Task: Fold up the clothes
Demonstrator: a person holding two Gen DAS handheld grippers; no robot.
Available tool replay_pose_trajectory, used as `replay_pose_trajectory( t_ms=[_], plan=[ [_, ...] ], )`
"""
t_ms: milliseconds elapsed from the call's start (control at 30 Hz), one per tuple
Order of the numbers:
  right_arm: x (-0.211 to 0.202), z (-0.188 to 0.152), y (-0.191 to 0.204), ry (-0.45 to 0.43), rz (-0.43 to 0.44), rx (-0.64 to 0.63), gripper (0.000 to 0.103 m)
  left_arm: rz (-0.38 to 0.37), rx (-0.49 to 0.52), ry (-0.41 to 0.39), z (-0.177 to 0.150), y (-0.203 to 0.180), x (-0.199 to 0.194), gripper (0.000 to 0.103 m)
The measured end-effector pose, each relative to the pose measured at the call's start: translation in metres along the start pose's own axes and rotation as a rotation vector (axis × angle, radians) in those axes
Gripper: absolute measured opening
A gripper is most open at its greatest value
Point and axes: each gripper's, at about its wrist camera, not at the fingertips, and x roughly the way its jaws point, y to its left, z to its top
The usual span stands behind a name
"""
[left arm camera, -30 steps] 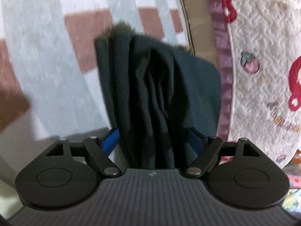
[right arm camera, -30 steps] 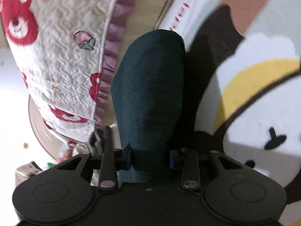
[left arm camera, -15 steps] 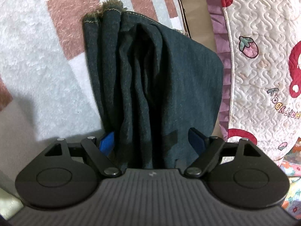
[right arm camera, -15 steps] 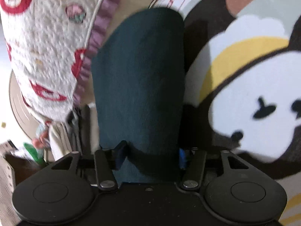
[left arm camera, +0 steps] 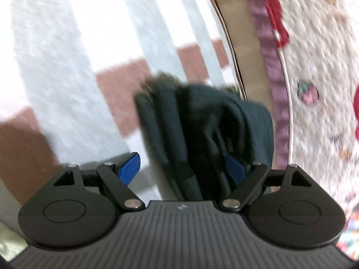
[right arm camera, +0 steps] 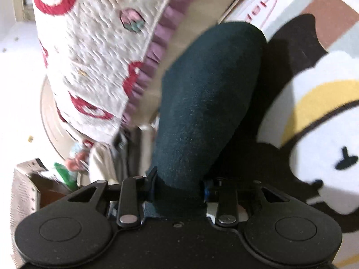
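- Left hand-held gripper (left arm camera: 182,168): black, with blue pads; its jaws stand wide apart. The left blue pad (left arm camera: 130,168) is clear of the cloth, while the right pad is partly hidden among the folds, so no clamping shows.
- Dark teal knit garment (left arm camera: 202,130): a bunched, pleated length of fabric that runs forward from between the left jaws and hangs over the rug; its far end is frayed and olive-tinged. The view is blurred.
- Right hand-held gripper (right arm camera: 179,186): black, with blue pads; its jaws have just been closing and now pinch the same garment (right arm camera: 208,94), whose cloth narrows at the pads and swells into a smooth rounded fold beyond them.
- Plush rug (left arm camera: 67,67): pale grey and white with brown rectangles in the left view; in the right view (right arm camera: 318,112) it carries a white, yellow and black cartoon face, beneath and to the right of the garment.
- Cream quilted blanket with red bear motifs and a mauve ruffled edge (right arm camera: 94,62): beside the garment, on its left in the right view and on its right in the left view (left arm camera: 318,67).
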Motion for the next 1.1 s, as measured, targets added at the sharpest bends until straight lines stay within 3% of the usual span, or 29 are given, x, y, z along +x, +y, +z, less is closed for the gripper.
replay_pose_trajectory(
  t_ms=[133, 267, 367, 433, 533, 667, 867, 1100],
  plan=[
    [0.001, 0.004, 0.000, -0.009, 0.037, 0.046, 0.041, -0.025, -0.065, 0.011, 0.001, 0.009, 0.000, 0.083],
    [0.001, 0.009, 0.003, -0.018, 0.085, 0.097, 0.041, -0.120, -0.071, -0.027, -0.017, 0.005, 0.006, 0.085],
    [-0.001, 0.013, 0.002, -0.032, 0.119, 0.138, 0.041, -0.131, -0.150, -0.036, -0.034, 0.002, 0.014, 0.086],
    [-0.001, 0.014, 0.004, -0.041, 0.128, 0.149, 0.041, -0.153, -0.125, -0.013, -0.038, -0.006, 0.018, 0.085],
    [-0.001, 0.014, 0.001, -0.040, 0.139, 0.174, 0.041, -0.162, -0.089, -0.029, -0.035, -0.014, 0.017, 0.084],
    [-0.003, 0.014, -0.001, -0.037, 0.150, 0.190, 0.041, -0.233, -0.041, -0.070, -0.028, -0.017, 0.005, 0.076],
    [-0.004, 0.013, -0.004, -0.025, 0.154, 0.203, 0.041, -0.290, 0.028, -0.097, -0.024, -0.024, -0.007, 0.076],
    [-0.003, 0.012, -0.001, -0.006, 0.125, 0.164, 0.041, -0.249, 0.053, -0.077, -0.014, -0.031, 0.001, 0.078]
  ],
)
